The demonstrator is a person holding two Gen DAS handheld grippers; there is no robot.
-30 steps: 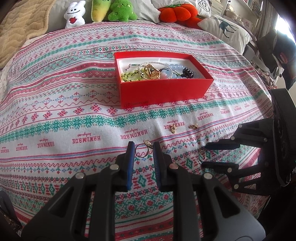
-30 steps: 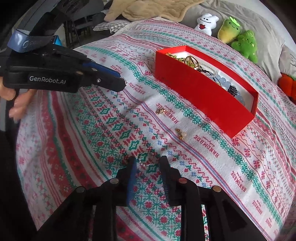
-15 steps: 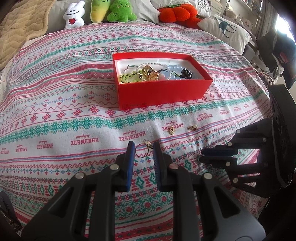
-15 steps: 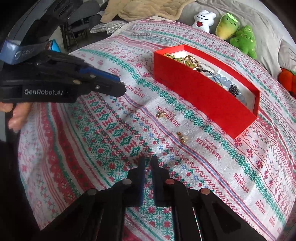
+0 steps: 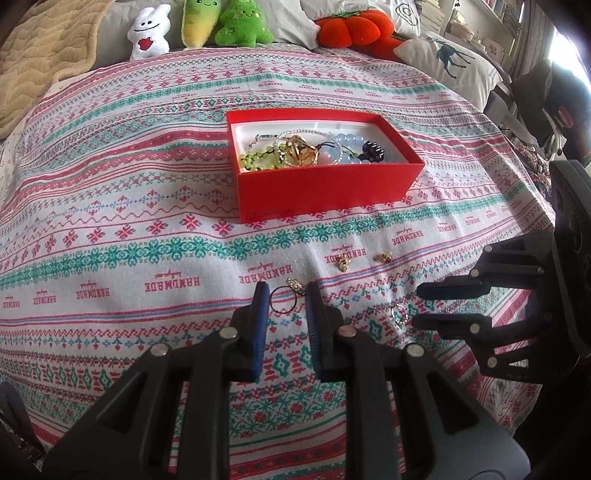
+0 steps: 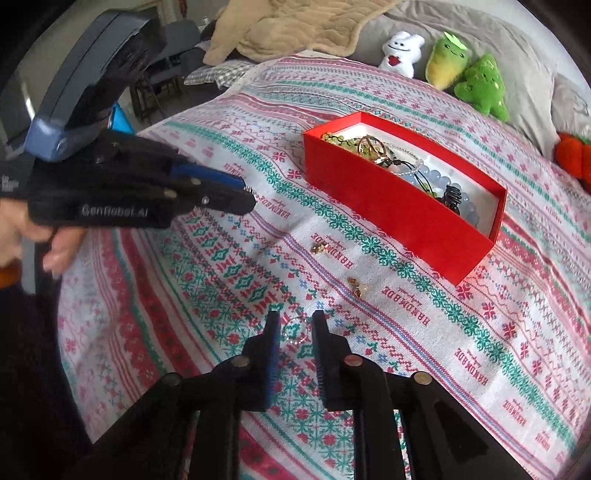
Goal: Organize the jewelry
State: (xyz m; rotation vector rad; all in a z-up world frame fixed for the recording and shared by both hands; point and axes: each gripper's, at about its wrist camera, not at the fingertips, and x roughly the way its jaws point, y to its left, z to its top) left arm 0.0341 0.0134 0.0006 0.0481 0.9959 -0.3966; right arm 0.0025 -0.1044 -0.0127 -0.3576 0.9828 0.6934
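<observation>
My left gripper (image 5: 285, 295) hangs above the patterned bedspread, shut on a thin dark hoop with a gold charm (image 5: 283, 303). From the right wrist view the left gripper (image 6: 247, 197) floats clear of the cloth. A thin silver ring (image 6: 295, 332) lies on the cloth between the tips of my right gripper (image 6: 295, 321), whose jaws are opening without pressing on it. In the left wrist view the right gripper (image 5: 417, 307) sits at the right, with the silver ring (image 5: 399, 314) beside its tips. Two small gold earrings (image 5: 343, 260) (image 5: 384, 256) lie loose before the red box (image 5: 325, 184), which holds several bracelets.
The bedspread (image 5: 110, 229) covers the bed. Plush toys (image 5: 221, 26), an orange cushion (image 5: 354, 26) and a deer-print pillow (image 5: 450, 59) line the far side, with a beige blanket (image 5: 37, 55) at far left. A person's hand (image 6: 22, 236) holds the left gripper.
The right gripper's jaws closed nearly together over the silver ring, then spread apart again; the ring still lies on the cloth. The left gripper kept its hold on the hoop.
</observation>
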